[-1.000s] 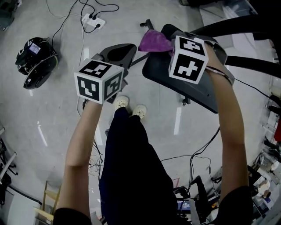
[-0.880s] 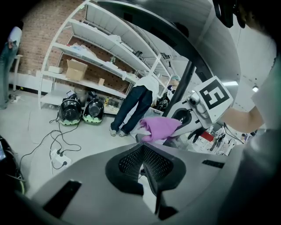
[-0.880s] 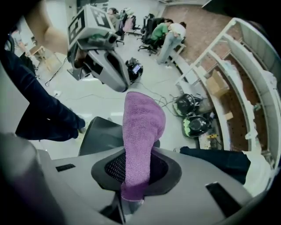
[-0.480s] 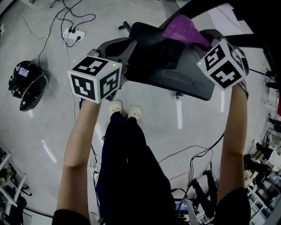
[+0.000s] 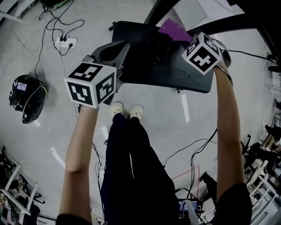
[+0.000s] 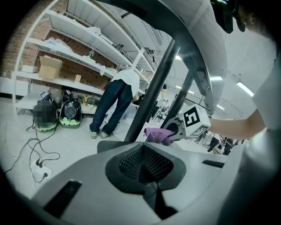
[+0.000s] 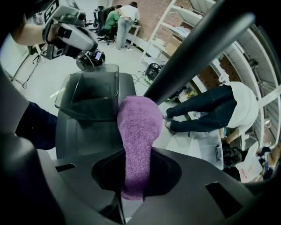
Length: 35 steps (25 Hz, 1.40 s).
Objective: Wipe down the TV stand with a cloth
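Observation:
The TV stand's dark base (image 5: pixel 175 74) lies on the floor ahead of me, and its black pole (image 5: pixel 157 11) rises at the top of the head view. My right gripper (image 5: pixel 182 38) is shut on a purple cloth (image 5: pixel 173 30), which hangs over the base close to the pole. In the right gripper view the cloth (image 7: pixel 138 127) sticks out from between the jaws, in front of the base's tray-like part (image 7: pixel 90 94) and the pole (image 7: pixel 197 50). My left gripper (image 5: pixel 124 45) is shut on nothing at the base's left edge; its jaws meet in the left gripper view (image 6: pixel 142 166).
A power strip (image 5: pixel 65 42) with trailing cables and a black helmet-like object (image 5: pixel 25 97) lie on the floor at the left. My shoes (image 5: pixel 127 110) stand just short of the base. Another person (image 6: pixel 115 101) bends over by white shelving (image 6: pixel 66 52).
The right gripper has carried the purple cloth further over the stand's base, towards the pole. The left gripper has kept its place at the base's left edge.

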Each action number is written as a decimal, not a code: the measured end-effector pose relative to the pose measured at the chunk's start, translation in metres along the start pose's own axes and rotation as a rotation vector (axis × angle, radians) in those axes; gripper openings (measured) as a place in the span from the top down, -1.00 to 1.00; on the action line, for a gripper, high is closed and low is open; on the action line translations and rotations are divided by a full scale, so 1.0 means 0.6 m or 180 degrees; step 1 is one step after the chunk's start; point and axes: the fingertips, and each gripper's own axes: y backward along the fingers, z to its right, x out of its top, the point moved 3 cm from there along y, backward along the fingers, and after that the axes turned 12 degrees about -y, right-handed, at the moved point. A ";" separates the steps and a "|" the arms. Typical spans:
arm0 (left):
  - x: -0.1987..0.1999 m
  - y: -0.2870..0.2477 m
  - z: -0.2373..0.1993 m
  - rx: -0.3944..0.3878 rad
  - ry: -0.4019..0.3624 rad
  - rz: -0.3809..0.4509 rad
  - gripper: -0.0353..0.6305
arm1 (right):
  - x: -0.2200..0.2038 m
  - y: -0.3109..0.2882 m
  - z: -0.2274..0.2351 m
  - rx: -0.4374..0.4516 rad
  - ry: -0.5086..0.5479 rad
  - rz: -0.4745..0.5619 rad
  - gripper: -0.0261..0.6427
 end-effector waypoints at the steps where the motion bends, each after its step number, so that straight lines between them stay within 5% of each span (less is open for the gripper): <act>1: -0.004 -0.001 0.000 0.0002 0.0002 -0.0017 0.87 | 0.006 -0.013 -0.005 0.0006 0.0154 0.0006 0.66; 5: -0.012 -0.006 0.002 0.0013 0.0027 -0.0046 0.87 | 0.030 -0.057 -0.027 0.0146 0.0572 -0.0032 0.66; 13: -0.019 -0.017 0.002 -0.0003 0.0054 -0.0056 0.87 | 0.050 -0.080 -0.030 0.0359 0.0687 -0.0089 0.66; 35: -0.065 -0.055 0.064 -0.0112 0.0009 -0.0320 0.87 | -0.199 -0.058 0.052 0.0054 0.0153 -0.0553 0.66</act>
